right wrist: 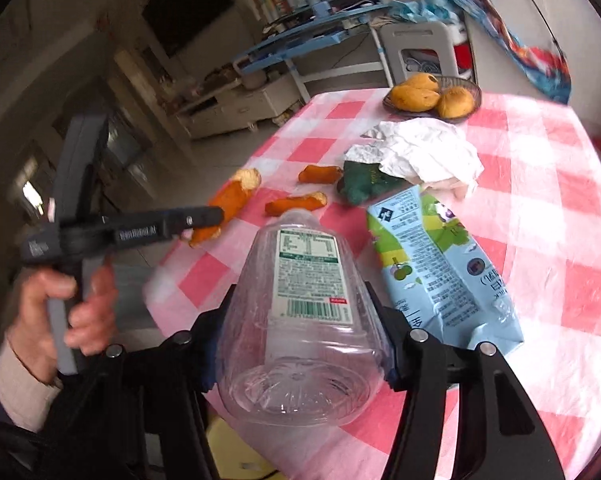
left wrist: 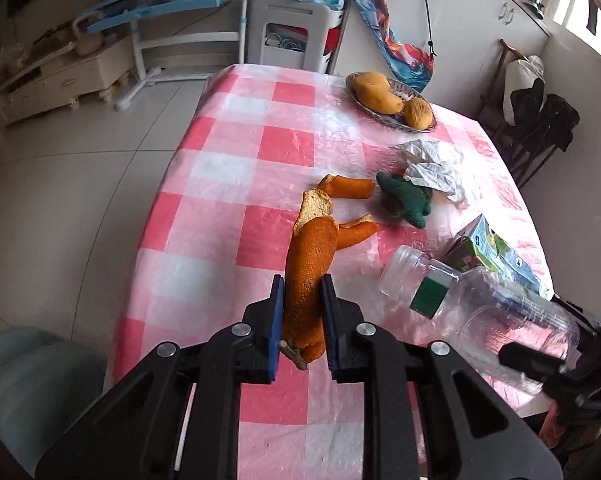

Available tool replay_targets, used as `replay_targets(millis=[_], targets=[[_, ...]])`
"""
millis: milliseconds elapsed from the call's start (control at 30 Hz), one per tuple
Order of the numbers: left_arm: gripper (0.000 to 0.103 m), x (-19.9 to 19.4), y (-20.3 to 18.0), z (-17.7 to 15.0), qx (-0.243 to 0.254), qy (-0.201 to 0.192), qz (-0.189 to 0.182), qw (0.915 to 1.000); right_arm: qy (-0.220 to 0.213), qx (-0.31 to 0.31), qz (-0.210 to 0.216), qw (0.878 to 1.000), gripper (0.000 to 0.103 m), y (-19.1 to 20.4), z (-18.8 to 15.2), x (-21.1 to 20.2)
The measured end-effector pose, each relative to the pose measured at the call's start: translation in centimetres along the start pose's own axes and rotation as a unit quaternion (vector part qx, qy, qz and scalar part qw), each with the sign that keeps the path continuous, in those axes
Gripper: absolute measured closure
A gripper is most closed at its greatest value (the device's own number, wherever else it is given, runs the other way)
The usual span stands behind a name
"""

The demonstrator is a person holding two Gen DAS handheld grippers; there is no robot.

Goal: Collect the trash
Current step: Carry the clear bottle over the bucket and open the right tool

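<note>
**Peel and bottle both gripped over the checked desk**

The left gripper (left wrist: 302, 300) has its jaws pinched on a long strip of orange peel (left wrist: 310, 264); the blue pads press against both sides of the strip's near end, and the rest of it reaches forward over the pink-and-white checked desk (left wrist: 228, 184). In the right wrist view the same gripper (right wrist: 216, 213) shows from the side, held in the person's left hand (right wrist: 72, 304), with the peel (right wrist: 228, 204) hanging from its tip.

The right gripper (right wrist: 300, 320) has its jaws closed on the wide lower body of a clear plastic bottle (right wrist: 300, 320), which lies with its open neck pointing away and its base toward the camera. The bottle's white and green label (right wrist: 308, 276) faces up.

Just beside the bottle on its right lies a flattened blue and green drink carton (right wrist: 440, 264). Farther along the desk are two smaller peel pieces (right wrist: 296, 203), a dark green cloth item (right wrist: 364, 184) and, touching it, crumpled white paper (right wrist: 428, 152). Near the far edge stands a shallow basket (right wrist: 476, 92) with yellow-orange fruit (right wrist: 416, 98) in it.
</note>
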State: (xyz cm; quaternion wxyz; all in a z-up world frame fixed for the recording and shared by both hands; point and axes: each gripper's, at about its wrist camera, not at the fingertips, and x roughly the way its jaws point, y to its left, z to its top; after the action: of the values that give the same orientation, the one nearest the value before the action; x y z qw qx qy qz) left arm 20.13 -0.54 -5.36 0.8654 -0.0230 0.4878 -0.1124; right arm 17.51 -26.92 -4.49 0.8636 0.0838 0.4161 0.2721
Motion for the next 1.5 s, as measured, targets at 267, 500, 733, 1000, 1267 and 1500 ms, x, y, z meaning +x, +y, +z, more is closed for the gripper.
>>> replay_targets(millis=[267, 500, 733, 1000, 1267, 1500], targets=[[0.085, -0.2, -0.9, 0.0, 0.018, -0.009, 0.007, 0.9998, 0.062, -0.091, -0.048, 0.993, 0.047, 2.2, -1.5, 2.3], [0.085, -1.7, -1.0, 0.1, 0.016, -0.029, -0.004, 0.9994, 0.014, -0.040, 0.014, 0.999, 0.048, 0.8, -0.8, 0.0], [0.085, -3.5, -1.1, -0.4, 0.024, -0.045, -0.014, 0.9986, 0.000, -0.039, 0.079, 0.996, 0.048, 2.8, -1.2, -1.7], [0.086, -5.4, -1.8, -1.5, 0.050, -0.064, 0.006, 0.9967, 0.031, -0.108, 0.135, 0.984, 0.048, 7.6, -4.9, -2.9], [0.086, -6.8, -2.4, -3.3, 0.062, -0.071, 0.010, 0.9955, 0.088, -0.161, 0.136, 0.974, 0.048, 10.6, -8.9, -2.2], [0.085, -7.4, -3.0, -5.4, 0.068, -0.067, 0.006, 0.9955, 0.124, -0.189, 0.117, 0.967, 0.048, 11.8, -11.1, -0.8]])
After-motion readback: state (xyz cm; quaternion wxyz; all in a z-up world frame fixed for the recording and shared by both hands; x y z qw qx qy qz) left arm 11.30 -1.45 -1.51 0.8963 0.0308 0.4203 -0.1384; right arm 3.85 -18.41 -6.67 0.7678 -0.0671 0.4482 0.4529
